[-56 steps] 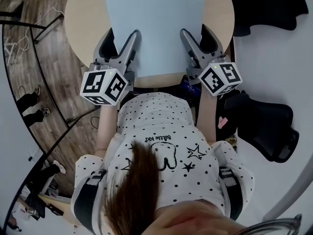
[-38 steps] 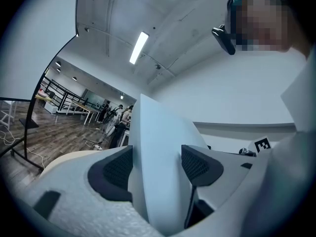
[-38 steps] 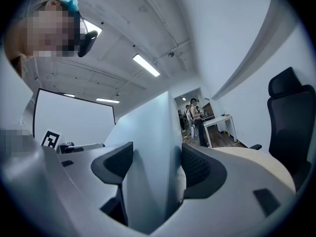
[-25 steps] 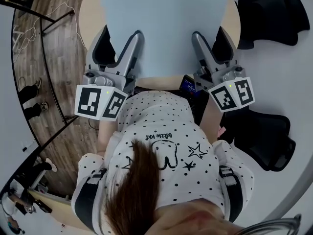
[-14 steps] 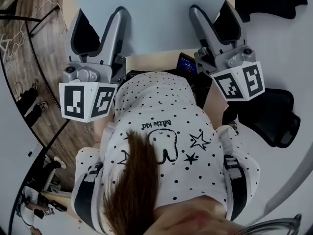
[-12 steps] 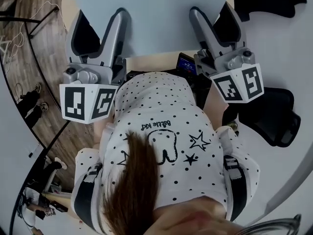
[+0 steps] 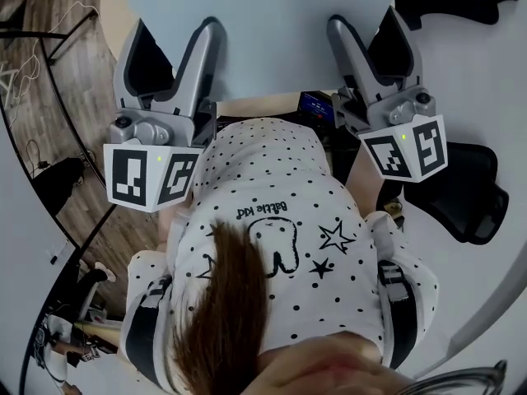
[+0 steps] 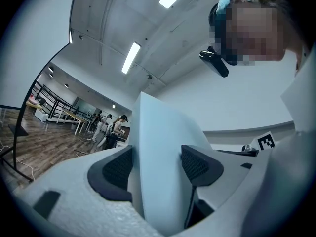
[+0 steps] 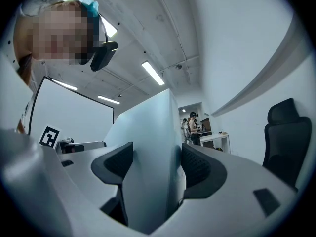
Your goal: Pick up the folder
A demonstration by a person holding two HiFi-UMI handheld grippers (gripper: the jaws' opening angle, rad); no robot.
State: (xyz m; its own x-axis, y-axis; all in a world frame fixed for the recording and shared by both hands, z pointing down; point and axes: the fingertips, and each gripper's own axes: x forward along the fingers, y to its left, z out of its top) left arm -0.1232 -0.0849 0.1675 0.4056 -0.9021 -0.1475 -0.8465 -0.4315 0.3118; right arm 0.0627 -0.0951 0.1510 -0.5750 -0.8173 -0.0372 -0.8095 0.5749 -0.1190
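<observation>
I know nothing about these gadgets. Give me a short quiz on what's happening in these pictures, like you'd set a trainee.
1. True or false: the left claw is shut on the folder.
2. What does the right claw grip? A) a cup B) the folder C) nothing
3. Fill in: the folder's colour is pale ____.

Key: 1 true; 2 B; 3 blue.
</observation>
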